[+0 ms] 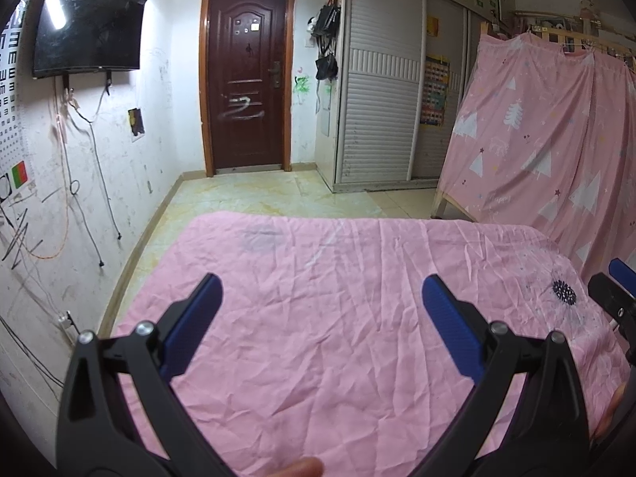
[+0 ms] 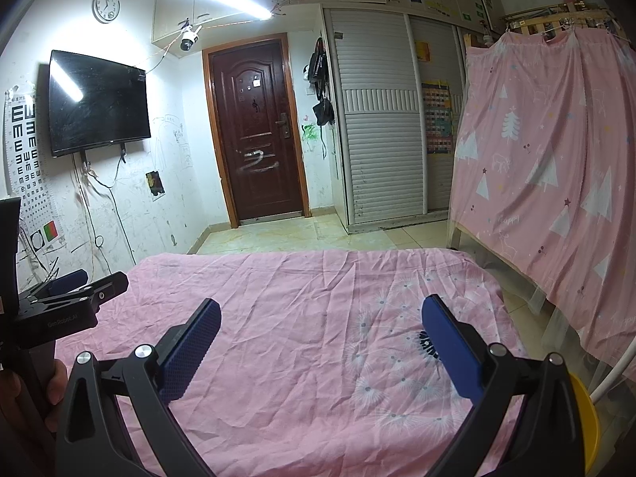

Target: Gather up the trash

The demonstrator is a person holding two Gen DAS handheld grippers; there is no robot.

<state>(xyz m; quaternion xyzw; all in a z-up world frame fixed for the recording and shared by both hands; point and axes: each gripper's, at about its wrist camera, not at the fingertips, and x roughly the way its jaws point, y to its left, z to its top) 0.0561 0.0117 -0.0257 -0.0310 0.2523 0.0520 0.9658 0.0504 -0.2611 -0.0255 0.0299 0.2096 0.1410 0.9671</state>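
My left gripper [image 1: 322, 290] is open and empty, held above a table covered with a wrinkled pink cloth [image 1: 318, 318]. My right gripper [image 2: 322, 314] is also open and empty above the same pink cloth [image 2: 298, 318]. The left gripper shows at the left edge of the right wrist view [image 2: 79, 282]; the right gripper shows at the right edge of the left wrist view [image 1: 612, 282]. No trash shows on the cloth in either view. A yellow container [image 2: 584, 417] peeks out at the table's right edge, mostly hidden behind my right finger.
A dark brown door [image 1: 246, 79] stands across the tiled floor [image 1: 258, 194]. A TV [image 1: 87, 20] hangs on the left wall with dangling cables. A wardrobe [image 1: 381, 91] and a pink-curtained bunk frame [image 1: 536, 139] stand at the right.
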